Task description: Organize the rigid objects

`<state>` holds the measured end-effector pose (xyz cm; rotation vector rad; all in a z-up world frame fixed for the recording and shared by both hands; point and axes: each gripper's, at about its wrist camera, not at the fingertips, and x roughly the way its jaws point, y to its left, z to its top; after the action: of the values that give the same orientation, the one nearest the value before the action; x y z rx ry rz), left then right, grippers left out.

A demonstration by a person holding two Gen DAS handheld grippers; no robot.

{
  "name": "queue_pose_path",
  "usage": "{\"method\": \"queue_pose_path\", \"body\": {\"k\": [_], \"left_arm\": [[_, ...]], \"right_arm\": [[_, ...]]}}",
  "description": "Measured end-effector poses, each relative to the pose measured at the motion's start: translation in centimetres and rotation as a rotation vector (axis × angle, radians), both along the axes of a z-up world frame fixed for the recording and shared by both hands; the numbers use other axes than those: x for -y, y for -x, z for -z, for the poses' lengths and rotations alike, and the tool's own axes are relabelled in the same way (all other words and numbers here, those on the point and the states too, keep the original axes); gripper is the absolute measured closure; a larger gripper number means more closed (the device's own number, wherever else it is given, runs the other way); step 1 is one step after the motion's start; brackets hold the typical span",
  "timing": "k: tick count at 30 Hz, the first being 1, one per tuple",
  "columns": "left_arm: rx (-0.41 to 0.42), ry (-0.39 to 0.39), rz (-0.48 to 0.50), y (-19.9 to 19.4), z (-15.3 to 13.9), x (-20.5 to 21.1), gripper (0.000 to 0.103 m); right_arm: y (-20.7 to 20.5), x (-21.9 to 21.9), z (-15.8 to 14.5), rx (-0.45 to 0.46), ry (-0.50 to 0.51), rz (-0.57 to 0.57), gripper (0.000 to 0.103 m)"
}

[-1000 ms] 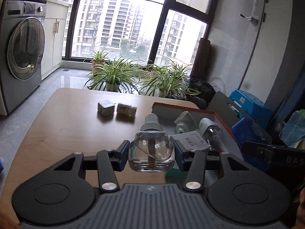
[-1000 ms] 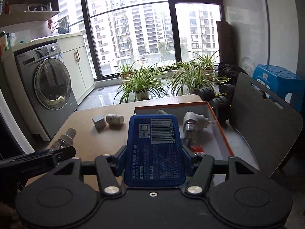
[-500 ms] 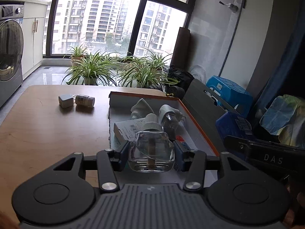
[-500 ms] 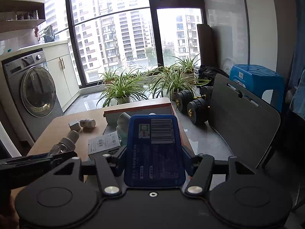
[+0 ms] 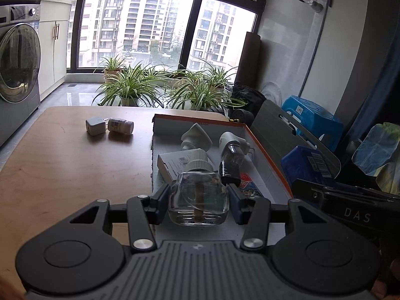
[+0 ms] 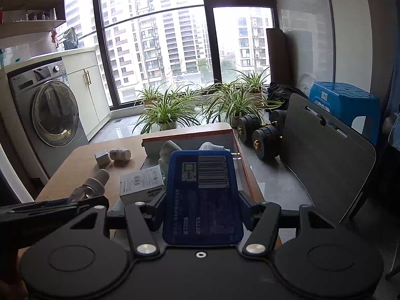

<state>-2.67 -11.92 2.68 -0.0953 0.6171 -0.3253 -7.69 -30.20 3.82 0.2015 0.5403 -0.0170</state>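
on the bench (image 5: 62,165) ahead of me sit a white plug (image 5: 95,126) and a small white jar (image 5: 120,125), touching or nearly so, well apart from the box (image 5: 268,158) with the orange rim. inside the box i see a white carton (image 5: 175,163), a white cone-shaped piece (image 5: 196,137), a plug-in unit with a dark bottle (image 5: 232,151) and a red card (image 5: 247,186) near the right wall. beyond the bench are potted plants (image 5: 130,87), a washer (image 5: 17,65) to the left, a blue stool (image 5: 312,120) and a grey board (image 5: 287,140) leaning by the box on the right; dumbbells (image 6: 260,132) lie on the floor past it.

my left hand-held gripper (image 5: 198,203) is clamped on a clear glass bottle (image 5: 198,200) with a ribbed white cap, held upright over the near end of the box, the carton and the dark bottle just behind it. my right hand-held gripper (image 6: 202,212) grips a blue pack (image 6: 201,195), barcode up, pinched at both sides and tilted back toward the camera, above the box's near right part. the left tool shows low at the left of the right view, level with it and pointing the same way.
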Motion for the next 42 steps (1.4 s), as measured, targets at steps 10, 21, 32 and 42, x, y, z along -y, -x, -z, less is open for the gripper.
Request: {"method": "queue_pose_path", "body": {"k": [10, 21, 32, 42], "left_arm": [[-0.008, 0.004, -0.008, 0.1, 0.1, 0.1, 0.053], [-0.015, -0.003, -0.012, 0.0, 0.3, 0.2, 0.054], [-0.024, -0.006, -0.011, -0.2, 0.5, 0.3, 0.053], [-0.028, -0.009, -0.011, -0.5, 0.6, 0.4, 0.053]], "right_arm": [[-0.4, 0.0, 0.6, -0.006, 0.003, -0.006, 0.032], [-0.7, 0.0, 0.8, -0.01, 0.001, -0.007, 0.032], [-1.0, 0.1, 0.9, -0.012, 0.001, -0.008, 0.032], [-1.2, 0.0, 1.1, -0.016, 0.0, -0.008, 0.032]]}}
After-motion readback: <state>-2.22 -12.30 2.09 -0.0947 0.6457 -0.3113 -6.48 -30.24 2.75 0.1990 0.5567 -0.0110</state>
